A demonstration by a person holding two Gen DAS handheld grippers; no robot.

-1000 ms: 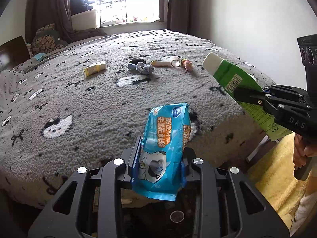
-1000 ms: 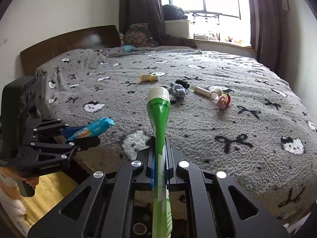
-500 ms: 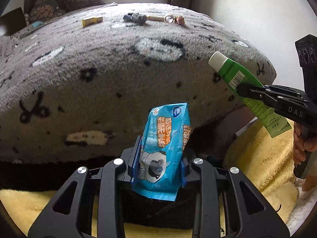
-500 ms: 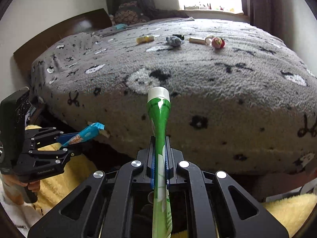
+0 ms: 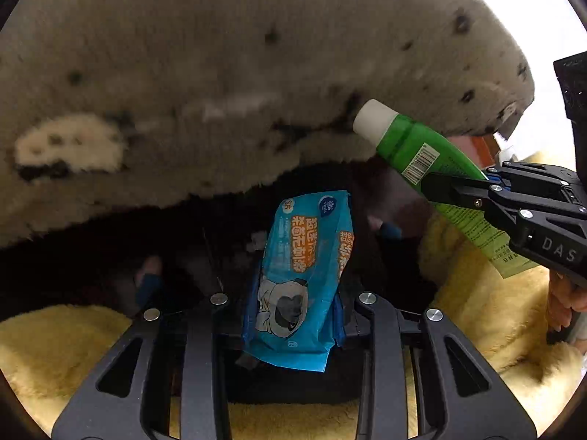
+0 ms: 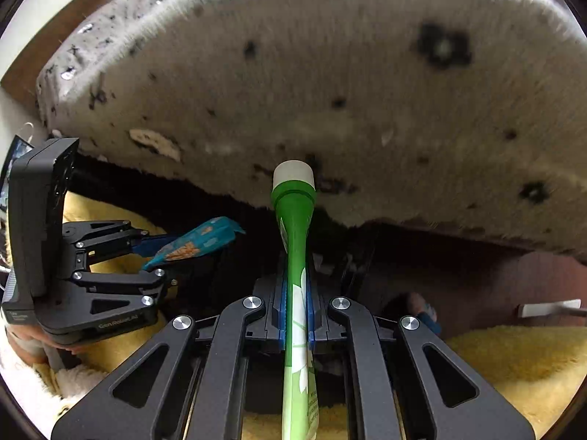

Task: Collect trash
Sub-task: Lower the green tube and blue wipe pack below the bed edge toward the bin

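My left gripper [image 5: 295,311] is shut on a blue wet-wipes packet [image 5: 304,267], which stands upright between its blue pads. The same packet [image 6: 194,242] and left gripper [image 6: 161,256] show at the left of the right wrist view. A green tube with a white cap [image 6: 295,256] is clamped edge-on in my right gripper [image 6: 295,315]. In the left wrist view that tube [image 5: 433,168] slants up to the left out of the right gripper [image 5: 477,190]. Both grippers point down, low in front of the bed's edge, over a dark gap.
The grey fleece bedspread [image 5: 220,73] hangs overhead and fills the upper half of both views. Yellow fluffy rugs [image 5: 477,293] [image 6: 513,352] lie on the floor at both sides. Dark shapes [image 5: 205,256] sit in the shadow under the bed edge. A hand [image 5: 561,297] holds the right gripper's handle.
Both grippers have dropped from above the bed to below its edge and tipped downward. The bed top and the items on it have left view. Both grips are unchanged.
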